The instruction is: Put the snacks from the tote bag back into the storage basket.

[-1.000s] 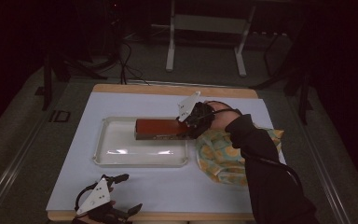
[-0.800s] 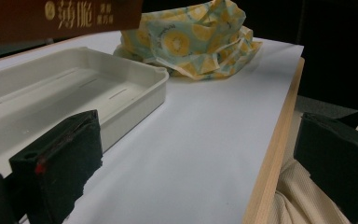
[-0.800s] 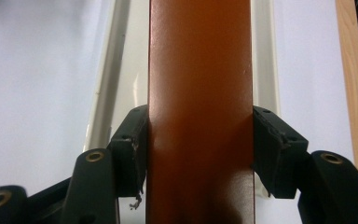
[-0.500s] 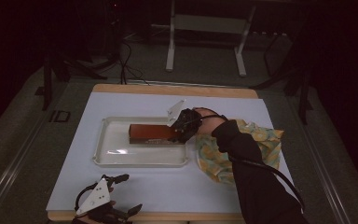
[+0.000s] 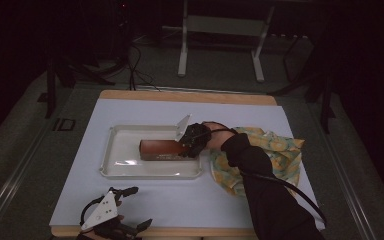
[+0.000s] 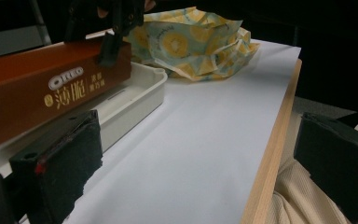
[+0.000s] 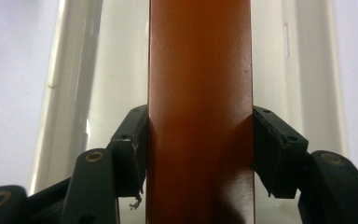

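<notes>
White table [image 5: 180, 200] | right tongs [image 5: 189, 146] clench brown box [image 5: 161, 149] | left tongs [image 5: 130, 207] released, resting

A crumpled yellow cloth [image 5: 275, 155] lies beside the white tray [image 5: 111, 155].

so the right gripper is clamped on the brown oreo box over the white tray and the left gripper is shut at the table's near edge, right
Not quite: the left gripper is open, its jaws spread wide in the left gripper view. The rest holds: the right gripper is clamped on the brown Oreo box over the white tray, and the left one sits at the table's near edge.
</notes>
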{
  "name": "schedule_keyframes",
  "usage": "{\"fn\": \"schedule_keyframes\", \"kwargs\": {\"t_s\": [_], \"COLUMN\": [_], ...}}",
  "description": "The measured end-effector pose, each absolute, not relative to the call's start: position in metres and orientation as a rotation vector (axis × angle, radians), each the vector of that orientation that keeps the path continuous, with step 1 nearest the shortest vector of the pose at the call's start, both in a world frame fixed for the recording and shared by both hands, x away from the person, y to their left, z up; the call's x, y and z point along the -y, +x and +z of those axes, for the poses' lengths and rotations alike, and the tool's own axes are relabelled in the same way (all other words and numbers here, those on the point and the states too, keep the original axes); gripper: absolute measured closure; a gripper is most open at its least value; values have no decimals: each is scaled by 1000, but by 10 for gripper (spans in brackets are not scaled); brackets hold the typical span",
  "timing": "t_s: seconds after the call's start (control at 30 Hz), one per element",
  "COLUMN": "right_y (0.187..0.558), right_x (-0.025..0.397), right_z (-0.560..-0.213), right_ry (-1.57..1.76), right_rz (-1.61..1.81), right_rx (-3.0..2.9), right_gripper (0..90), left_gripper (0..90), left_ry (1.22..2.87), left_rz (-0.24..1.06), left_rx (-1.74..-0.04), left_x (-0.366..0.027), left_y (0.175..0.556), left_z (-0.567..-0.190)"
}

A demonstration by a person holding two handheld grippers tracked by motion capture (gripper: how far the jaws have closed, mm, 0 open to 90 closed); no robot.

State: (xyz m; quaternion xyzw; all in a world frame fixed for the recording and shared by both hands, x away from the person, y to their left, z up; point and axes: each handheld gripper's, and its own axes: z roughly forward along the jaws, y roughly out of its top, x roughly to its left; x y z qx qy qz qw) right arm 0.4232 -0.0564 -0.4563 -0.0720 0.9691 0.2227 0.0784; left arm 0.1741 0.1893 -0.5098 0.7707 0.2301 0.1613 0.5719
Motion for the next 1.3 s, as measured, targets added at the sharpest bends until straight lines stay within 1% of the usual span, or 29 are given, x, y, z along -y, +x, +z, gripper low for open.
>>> {"fn": "schedule_keyframes", "kwargs": {"t_s": [0.47,0.8,0.9,1.03,1.3], "right_y": [428,428,428,427,425], "right_x": [54,51,49,47,47], "right_z": [-470,-470,-470,-471,-460], "right_ry": [-203,-191,-179,-177,-175], "right_rz": [613,599,586,581,601], "right_rx": [-2926,-2933,-2936,-2951,-2922], "right_gripper": [428,416,399,334,305], "left_gripper": [13,13,13,13,13], "left_ry": [1805,1808,1809,1808,1808], "left_rz": [373,372,372,373,374], "left_rx": [-540,-536,-535,-537,-535], "left_x": [-189,-188,-188,-188,-189], "left_y": [174,174,174,174,174], "left_z": [-510,-510,-510,-510,-510]}}
